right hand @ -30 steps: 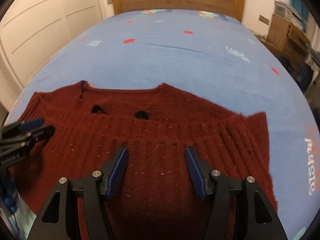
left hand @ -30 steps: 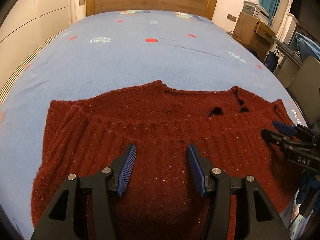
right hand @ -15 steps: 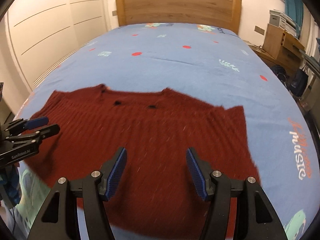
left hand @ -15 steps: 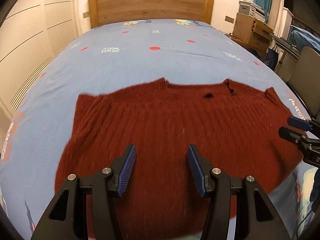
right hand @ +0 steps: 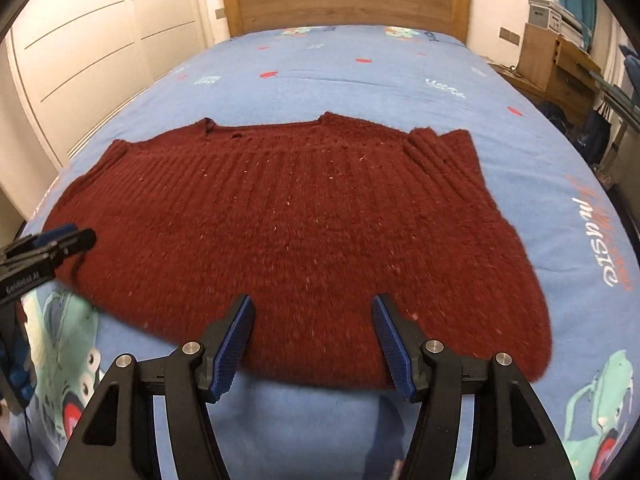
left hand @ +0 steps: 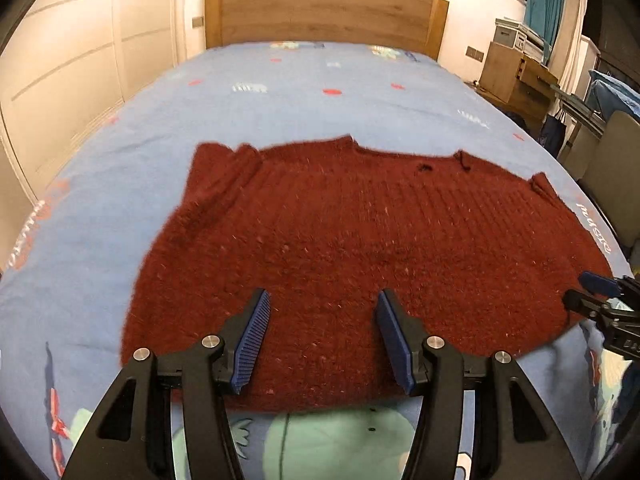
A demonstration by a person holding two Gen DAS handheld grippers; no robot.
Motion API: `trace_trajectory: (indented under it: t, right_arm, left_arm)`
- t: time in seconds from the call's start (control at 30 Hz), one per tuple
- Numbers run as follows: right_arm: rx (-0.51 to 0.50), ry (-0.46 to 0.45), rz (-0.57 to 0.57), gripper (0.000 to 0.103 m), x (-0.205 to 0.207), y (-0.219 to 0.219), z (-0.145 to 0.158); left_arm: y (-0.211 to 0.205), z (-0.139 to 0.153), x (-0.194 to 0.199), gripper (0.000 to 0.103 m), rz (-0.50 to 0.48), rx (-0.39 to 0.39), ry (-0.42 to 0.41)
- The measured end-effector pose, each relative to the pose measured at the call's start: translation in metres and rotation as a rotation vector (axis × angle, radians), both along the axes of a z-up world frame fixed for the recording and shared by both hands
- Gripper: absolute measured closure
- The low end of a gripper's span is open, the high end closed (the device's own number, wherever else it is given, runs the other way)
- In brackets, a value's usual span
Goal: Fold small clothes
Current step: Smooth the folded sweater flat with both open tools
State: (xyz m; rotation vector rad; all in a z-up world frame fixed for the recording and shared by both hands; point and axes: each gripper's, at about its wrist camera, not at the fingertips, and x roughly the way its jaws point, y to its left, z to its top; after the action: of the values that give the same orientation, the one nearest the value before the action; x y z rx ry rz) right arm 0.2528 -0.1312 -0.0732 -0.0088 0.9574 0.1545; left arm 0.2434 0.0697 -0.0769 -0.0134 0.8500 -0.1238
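Left wrist view. The left claw (left hand: 322, 336) stood with its blue-padded fingers (left hand: 251, 344) wide apart and nothing between them, held above the near hem of a dark red knitted sweater (left hand: 360, 240). The sweater lay spread flat on the blue printed bedspread (left hand: 280, 100), neckline toward the wooden headboard (left hand: 324, 12), one sleeve folded in along its left side. The right claw (left hand: 580, 292) showed at the right edge, beside the garment's lower right corner; whether its fingers were parted or closed could not be told from here. A wooden cabinet (left hand: 516, 76) stood right of the bed.

Right wrist view. The right claw (right hand: 312, 336) was likewise spread apart and empty, poised over the sweater (right hand: 300, 216) at its near hem. The garment covered the middle of the bedspread (right hand: 360, 76), a sleeve tucked in at its right shoulder. The left claw (right hand: 76, 236) appeared at the left edge over the sweater's lower left corner. White wardrobe doors (right hand: 80, 48) lined the left wall.
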Motion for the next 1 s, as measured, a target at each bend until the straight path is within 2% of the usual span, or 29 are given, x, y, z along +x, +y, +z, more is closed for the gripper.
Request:
trace_trajectory:
  t: [0.07, 0.2, 0.33, 0.47, 1.0]
  right_arm:
    - [-0.008, -0.02, 0.0, 0.039, -0.004, -0.002, 0.007]
    - [-0.03, -0.064, -0.043, 0.039, 0.004, -0.013, 0.015]
    - [-0.038, -0.022, -0.071, 0.039, 0.014, -0.022, -0.002]
    - [-0.017, -0.004, -0.08, 0.034, 0.008, -0.03, -0.016]
    - [0.021, 0.03, -0.12, 0.033, -0.017, -0.037, -0.012]
  left_arm:
    - [0.001, 0.001, 0.003, 0.053, 0.016, 0.014, -0.017]
    - [0.006, -0.01, 0.01, 0.053, 0.043, 0.007, 0.0]
    - [0.004, -0.021, 0.005, 0.05, 0.039, 0.025, -0.013]
    - [0.001, -0.024, 0.003, 0.048, 0.041, 0.04, -0.029]
    - [0.003, -0.014, -0.015, 0.048, 0.055, 0.027, -0.004]
